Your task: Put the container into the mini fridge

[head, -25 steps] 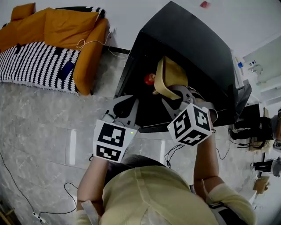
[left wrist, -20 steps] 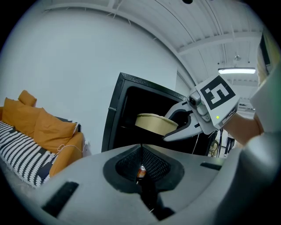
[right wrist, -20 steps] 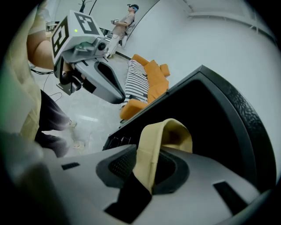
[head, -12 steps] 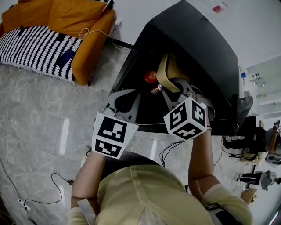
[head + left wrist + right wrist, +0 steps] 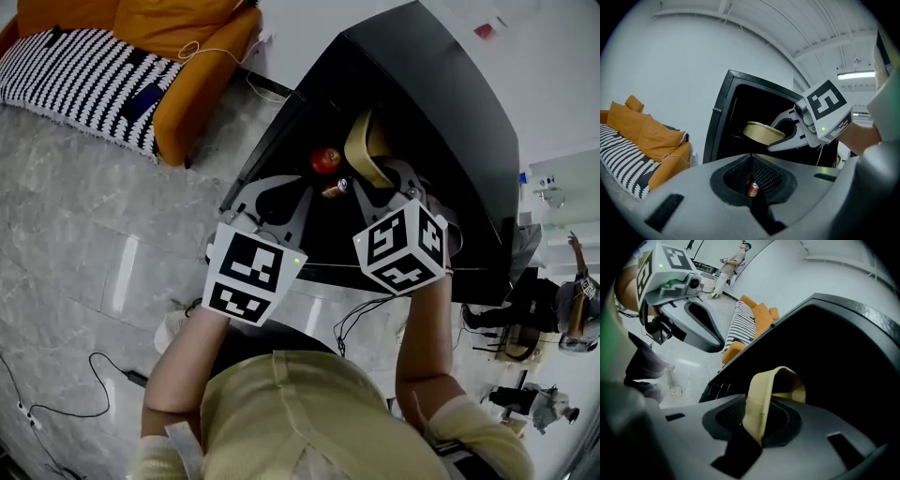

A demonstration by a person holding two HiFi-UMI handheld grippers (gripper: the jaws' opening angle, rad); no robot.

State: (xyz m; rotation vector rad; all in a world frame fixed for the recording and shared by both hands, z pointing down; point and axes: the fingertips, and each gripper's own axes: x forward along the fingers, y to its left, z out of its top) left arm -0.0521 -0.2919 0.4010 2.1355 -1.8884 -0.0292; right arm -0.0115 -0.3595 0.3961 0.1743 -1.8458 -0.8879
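- Standing open on the floor, the black mini fridge (image 5: 441,103) is showing a dark interior. Its front frame is lying close to the load, so a push that is not going in straight could be knocking the load against that frame.
- The beige container (image 5: 364,148) is hanging at the mouth of the fridge, tipped up on its edge rather than lying flat. Anything inside could be spilling. If it is being let go at this tilt, it could be rolling or toppling instead of settling.
- The right claw (image 5: 378,180) is pinching the container by one stretch of its rim only. A hold this thin could be slipping, or letting the container pivot while it is being levelled.
- The left claw (image 5: 750,159) is hanging just beside it, low at the fridge opening, its jaws pressed together on nothing. It is giving the container no support, and it could be getting in the way of the right arm.
- A small can (image 5: 335,187) and a red round thing (image 5: 325,159), perhaps a fruit, are lying in the fridge near the container. Setting it down blind could be knocking them aside or leaving it perched on them.
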